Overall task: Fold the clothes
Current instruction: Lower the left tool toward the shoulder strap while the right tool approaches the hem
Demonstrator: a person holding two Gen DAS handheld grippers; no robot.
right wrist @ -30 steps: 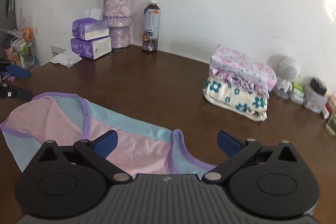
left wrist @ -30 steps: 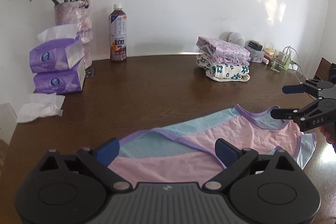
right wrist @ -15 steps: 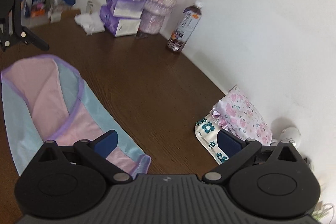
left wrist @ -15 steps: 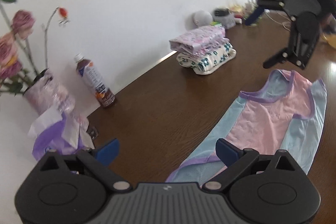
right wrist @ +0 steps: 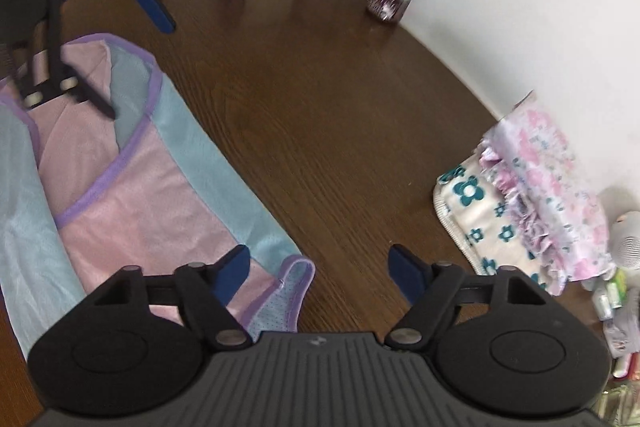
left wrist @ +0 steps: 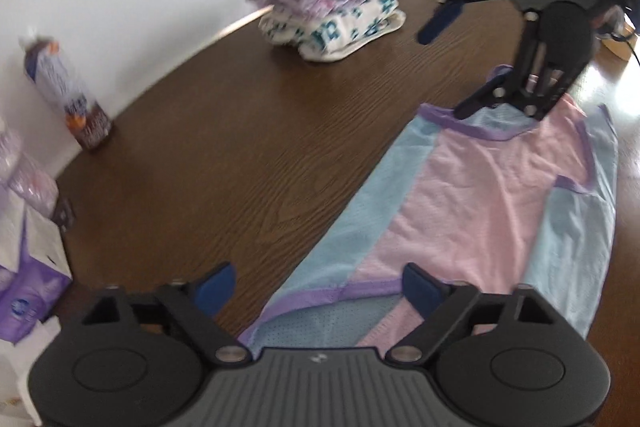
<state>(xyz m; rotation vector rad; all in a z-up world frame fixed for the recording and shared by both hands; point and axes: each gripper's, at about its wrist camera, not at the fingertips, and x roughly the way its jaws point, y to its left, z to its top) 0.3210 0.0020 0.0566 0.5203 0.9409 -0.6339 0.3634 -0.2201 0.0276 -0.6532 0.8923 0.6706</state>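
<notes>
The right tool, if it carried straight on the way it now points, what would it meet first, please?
Most likely the bare brown table: the open right tool aims down at wood between the pink and blue garment and the folded stack. Depth is unclear.

- The left gripper (left wrist: 316, 289) has a black body with two round discs, a grey ribbed middle plate and a small white logo.
- Its fingers (left wrist: 214, 285) carry dark blue pads.
- The right gripper (right wrist: 320, 269) looks the same: black linkage arms, silver screws, blue pads.
</notes>
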